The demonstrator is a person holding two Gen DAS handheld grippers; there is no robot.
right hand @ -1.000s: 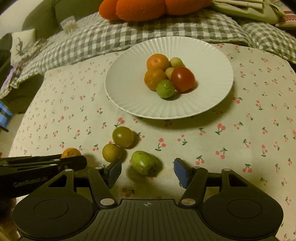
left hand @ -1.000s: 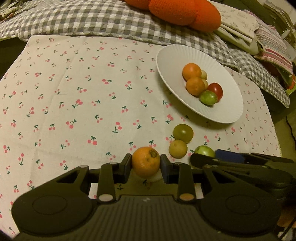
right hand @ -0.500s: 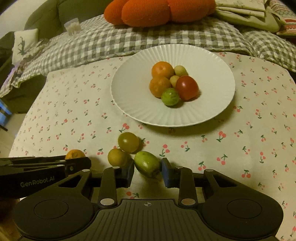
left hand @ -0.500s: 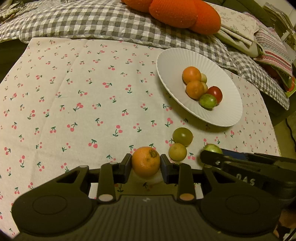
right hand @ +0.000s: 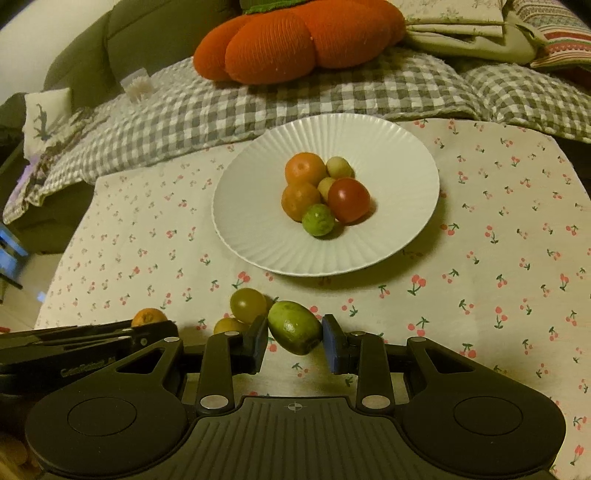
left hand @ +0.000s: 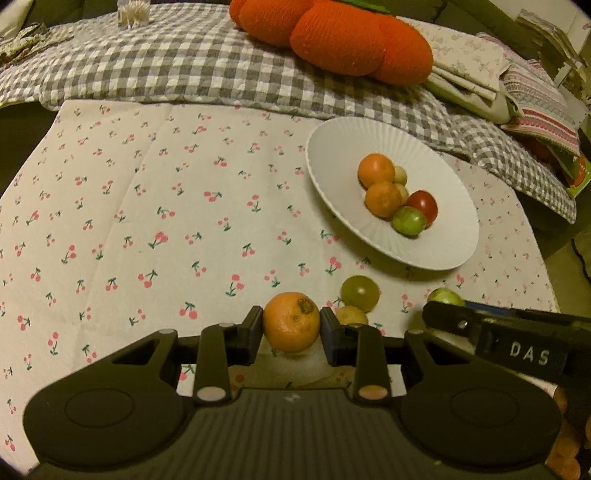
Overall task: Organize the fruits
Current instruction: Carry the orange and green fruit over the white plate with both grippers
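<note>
My left gripper [left hand: 291, 326] is shut on an orange mandarin [left hand: 291, 322], held just above the cherry-print cloth. My right gripper [right hand: 294, 334] is shut on an oval green fruit [right hand: 294, 326], lifted a little off the cloth. A white ribbed plate [right hand: 258, 236] holds two mandarins, a red tomato [right hand: 348, 199], a green lime [right hand: 317, 219] and two small pale fruits. On the cloth between the grippers lie a green round fruit [right hand: 247, 304] and a small yellow fruit [right hand: 229, 325]. The left wrist view shows the same plate [left hand: 436, 251] at the right.
A grey checked blanket [left hand: 184, 66] with an orange pumpkin cushion [left hand: 332, 33] lies behind the table. Folded cloths [left hand: 535, 85] are piled at the back right. The cherry cloth [left hand: 147, 221] stretches bare to the left; its edge falls off at the right.
My right gripper closed on the oval green fruit and lifted it slightly. The left gripper kept hold of the mandarin and barely moved.
</note>
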